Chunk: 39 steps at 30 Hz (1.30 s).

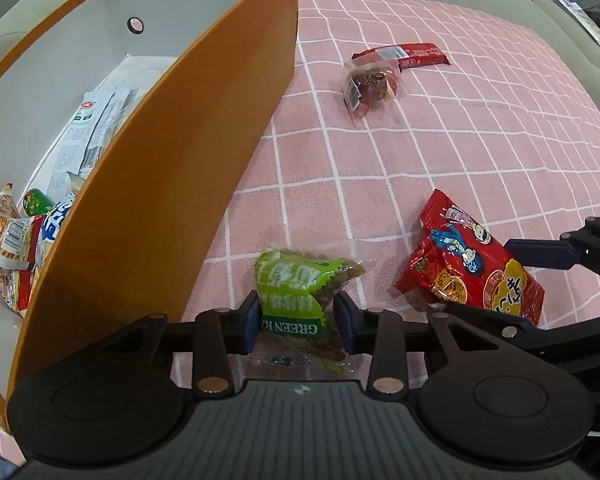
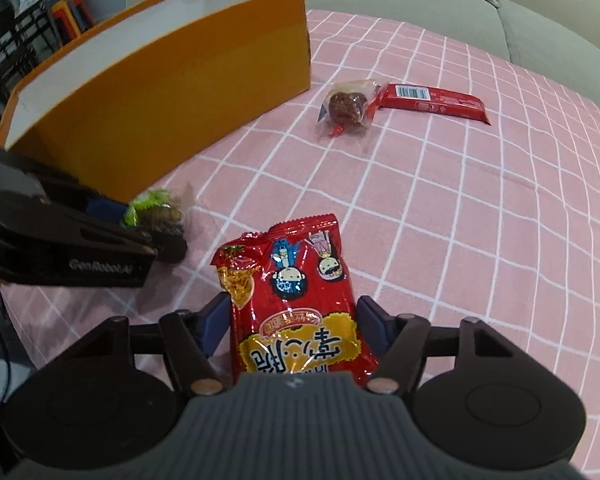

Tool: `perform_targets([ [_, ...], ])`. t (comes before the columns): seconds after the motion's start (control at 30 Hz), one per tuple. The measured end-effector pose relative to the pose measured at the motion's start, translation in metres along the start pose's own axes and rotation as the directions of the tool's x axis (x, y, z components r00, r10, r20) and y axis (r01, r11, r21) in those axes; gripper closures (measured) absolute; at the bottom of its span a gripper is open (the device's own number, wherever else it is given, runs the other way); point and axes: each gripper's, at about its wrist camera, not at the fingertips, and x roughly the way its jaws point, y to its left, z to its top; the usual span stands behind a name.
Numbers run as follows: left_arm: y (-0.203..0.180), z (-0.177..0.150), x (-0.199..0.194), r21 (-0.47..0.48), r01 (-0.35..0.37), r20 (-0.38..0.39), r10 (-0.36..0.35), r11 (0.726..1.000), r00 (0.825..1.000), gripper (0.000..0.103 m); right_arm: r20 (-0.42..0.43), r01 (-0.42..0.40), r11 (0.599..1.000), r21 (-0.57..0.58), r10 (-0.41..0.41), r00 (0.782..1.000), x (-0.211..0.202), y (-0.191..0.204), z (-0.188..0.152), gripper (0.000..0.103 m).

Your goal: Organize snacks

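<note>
Just right of the orange box (image 1: pixel 148 184), the left gripper (image 1: pixel 298 316) pinches the green packet (image 1: pixel 300 280); further right, the right gripper (image 2: pixel 292 328) straddles the red packet (image 2: pixel 296 304), seemingly not yet squeezing. Both look light, crinkly, slippery; mid-body grips suit.

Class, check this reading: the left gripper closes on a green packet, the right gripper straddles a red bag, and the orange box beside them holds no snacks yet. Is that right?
One error: the orange box is not empty. The left wrist view shows several packets already inside it. The rest stands: the left gripper is on the green packet, and the right gripper straddles the red bag.
</note>
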Motion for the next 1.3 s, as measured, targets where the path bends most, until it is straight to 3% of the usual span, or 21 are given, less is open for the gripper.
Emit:
perform_targets([
  [0.4,-0.008,0.005,-0.045,-0.014,0.06,0.093,-0.058,0.998,0.994,0.061,0.077,0.01,0.997,0.079,-0.016,0.997,-0.036,0.001,0.003,0.038],
  [0.77,0.0,0.018,-0.108,0.003,0.091,0.233,-0.089,0.996,0.969,0.061,0.235,-0.004,0.997,0.079,-0.015,0.972,-0.09,0.014,0.027,0.038],
  [1.3,0.064,0.048,-0.176,-0.031,-0.014,0.393,0.025,0.999,0.919,0.061,0.41,-0.038,0.994,-0.104,0.077,0.909,-0.135,0.074,0.1,0.038],
])
